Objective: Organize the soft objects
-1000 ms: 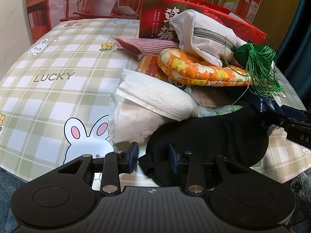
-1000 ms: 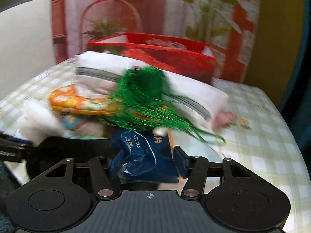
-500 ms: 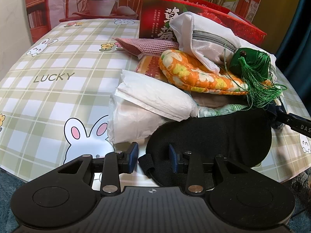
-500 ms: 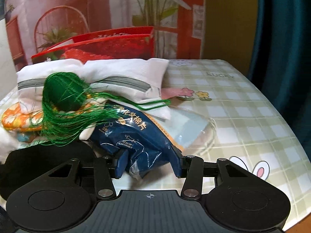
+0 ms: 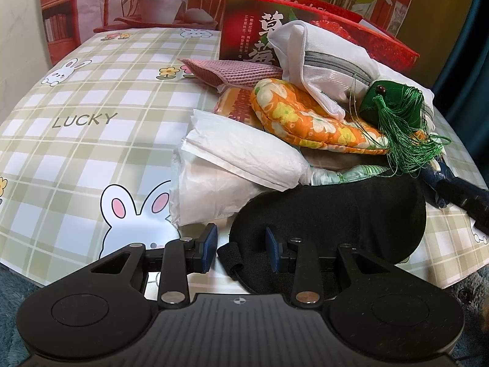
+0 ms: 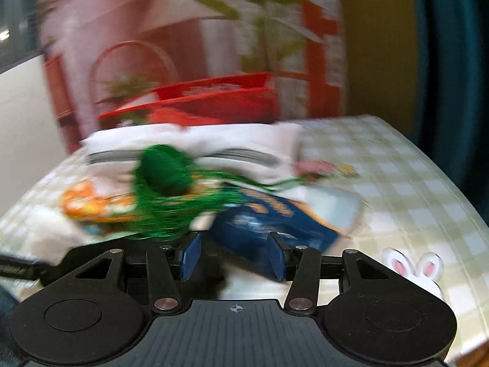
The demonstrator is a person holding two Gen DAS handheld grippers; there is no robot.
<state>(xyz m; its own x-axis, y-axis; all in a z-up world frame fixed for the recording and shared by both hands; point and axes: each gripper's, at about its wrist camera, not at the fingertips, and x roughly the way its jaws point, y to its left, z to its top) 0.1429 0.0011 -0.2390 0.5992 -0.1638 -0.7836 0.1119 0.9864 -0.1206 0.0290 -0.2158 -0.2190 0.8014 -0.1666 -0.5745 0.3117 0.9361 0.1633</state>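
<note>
The checked surface (image 5: 91,140) carries a soft heap; your left tongs (image 5: 241,246) stand spread at the black eye mask (image 5: 336,211), your right tongs (image 6: 233,255) gape around the blue packet (image 6: 275,223).

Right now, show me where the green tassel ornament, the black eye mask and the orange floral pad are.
green tassel ornament (image 5: 394,107), left wrist view, on its rounded green body.
black eye mask (image 5: 336,211), left wrist view, middle of its black fabric.
orange floral pad (image 5: 299,119), left wrist view, its quilted top.
</note>
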